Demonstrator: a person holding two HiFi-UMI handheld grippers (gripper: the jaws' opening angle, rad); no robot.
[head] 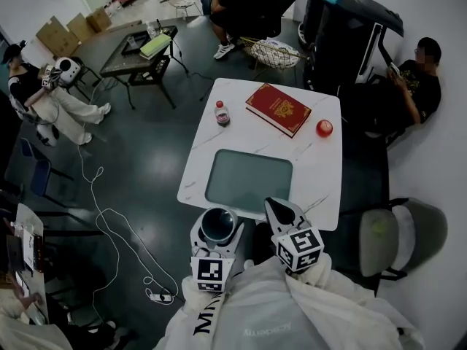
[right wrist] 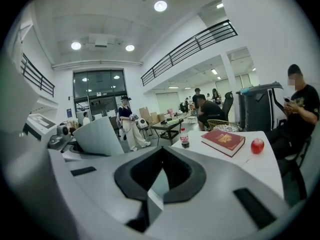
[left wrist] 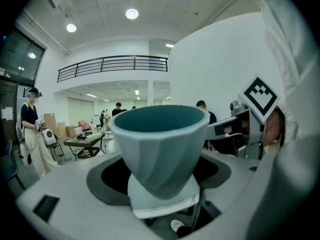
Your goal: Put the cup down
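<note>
Bright ceiling lights [left wrist: 132, 14], dimmer head view — fisheye bending, dark vignetted corners.

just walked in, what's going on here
A person holds a gripper in each hand. The left gripper is closed on a teal cup, held upright at the near edge of the white table, not yet set down. The right gripper is empty, jaws together. A red book, bottle and apple sit farther back.

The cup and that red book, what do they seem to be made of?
The cup: likely matte ceramic or moulded plastic; thick rim, faceted grey-blue wall, no glare.
The red book: hardcover, probably coated board; stiff square edges, gold printed design.
</note>
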